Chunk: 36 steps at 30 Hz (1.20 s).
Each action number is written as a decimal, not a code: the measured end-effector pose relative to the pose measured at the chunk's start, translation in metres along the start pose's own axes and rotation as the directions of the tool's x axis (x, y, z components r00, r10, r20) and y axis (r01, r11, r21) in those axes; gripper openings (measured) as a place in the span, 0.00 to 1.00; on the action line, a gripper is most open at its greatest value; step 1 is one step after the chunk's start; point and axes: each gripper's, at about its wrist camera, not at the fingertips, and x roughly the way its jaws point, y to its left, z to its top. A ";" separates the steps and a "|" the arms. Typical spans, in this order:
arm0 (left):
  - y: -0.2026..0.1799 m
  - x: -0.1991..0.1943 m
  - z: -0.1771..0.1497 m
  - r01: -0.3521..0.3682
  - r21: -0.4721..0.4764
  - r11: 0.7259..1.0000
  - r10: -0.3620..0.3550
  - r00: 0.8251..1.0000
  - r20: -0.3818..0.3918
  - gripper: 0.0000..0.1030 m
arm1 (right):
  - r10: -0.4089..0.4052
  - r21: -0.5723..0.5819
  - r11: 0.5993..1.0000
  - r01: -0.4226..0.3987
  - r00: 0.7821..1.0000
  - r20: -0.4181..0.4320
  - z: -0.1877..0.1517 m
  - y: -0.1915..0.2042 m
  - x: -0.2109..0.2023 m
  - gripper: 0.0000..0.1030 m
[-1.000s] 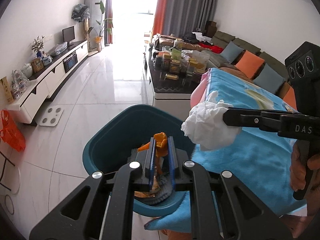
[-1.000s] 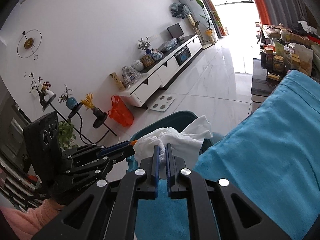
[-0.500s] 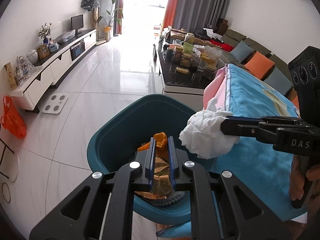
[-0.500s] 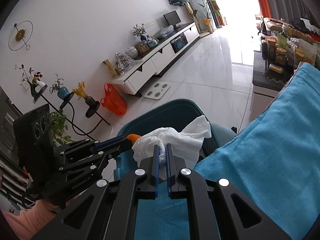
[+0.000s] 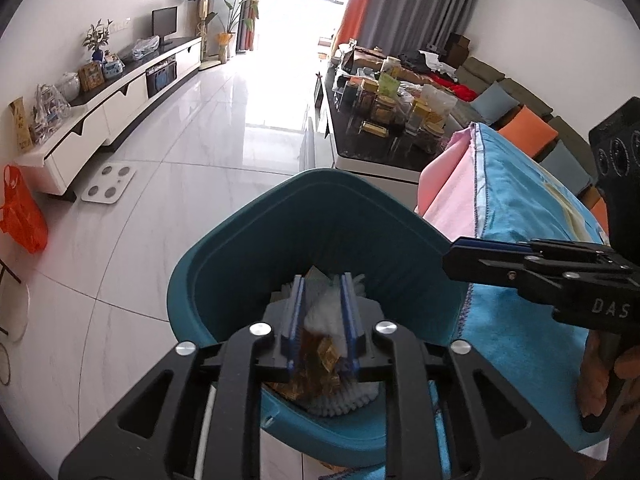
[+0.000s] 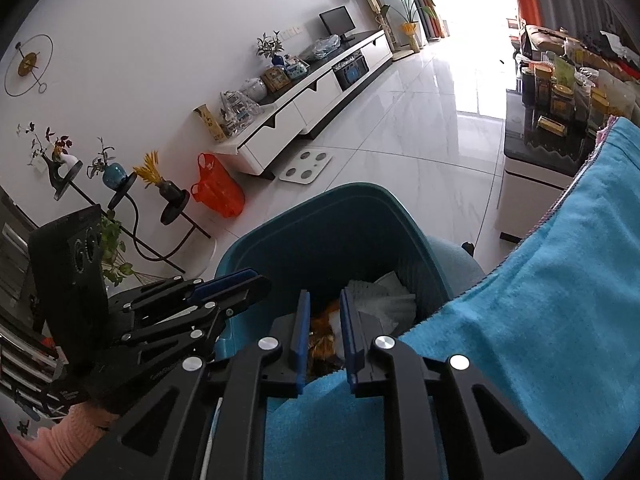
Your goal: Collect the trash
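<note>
A bright living room with a pale tiled floor (image 5: pixel 168 184) surrounds a teal bin (image 5: pixel 320 216), the landmark here. The bin stands just beside a counter draped in a blue towel (image 6: pixel 540 320). Inside the bin lie crumpled white tissue (image 6: pixel 384 300) and orange-brown wrappers (image 5: pixel 320 356), so both pieces look delivered; whether more trash waits on the towel I cannot tell. The left claw (image 5: pixel 322 316) tilts down over the bin's near rim, its jaws opening with nothing gripped. The right claw (image 6: pixel 325 332) angles down likewise over the bin's towel side, jaws also opening and empty.
</note>
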 end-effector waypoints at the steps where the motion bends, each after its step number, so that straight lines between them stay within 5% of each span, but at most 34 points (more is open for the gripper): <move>1: 0.001 0.000 0.000 0.000 -0.003 1.000 0.000 1.000 0.001 0.25 | 0.000 0.002 1.000 0.000 1.000 0.003 -0.001 -0.001 -0.001 0.14; 15: -0.024 -0.047 -0.014 0.007 0.045 0.999 -0.013 0.991 0.136 0.63 | -0.009 0.018 1.000 0.006 0.991 0.135 -0.026 -0.012 -0.060 0.47; 19: -0.045 -0.070 -0.022 0.017 0.090 0.996 -0.035 0.979 0.200 0.88 | -0.030 0.012 1.000 0.028 0.977 0.212 -0.045 -0.013 -0.092 0.63; 23: -0.067 -0.086 -0.030 0.025 0.129 0.991 -0.058 0.965 0.256 0.95 | -0.078 0.023 0.997 0.074 0.954 0.288 -0.066 -0.017 -0.122 0.78; 30: -0.108 -0.105 -0.045 0.023 0.156 0.988 -0.075 0.939 0.335 0.95 | -0.227 0.050 0.972 0.229 0.868 0.442 -0.114 -0.027 -0.181 0.93; 36: -0.157 -0.108 -0.054 0.029 0.216 0.976 -0.111 0.919 0.379 0.95 | -0.417 0.140 0.902 0.408 0.743 0.524 -0.160 -0.037 -0.225 0.93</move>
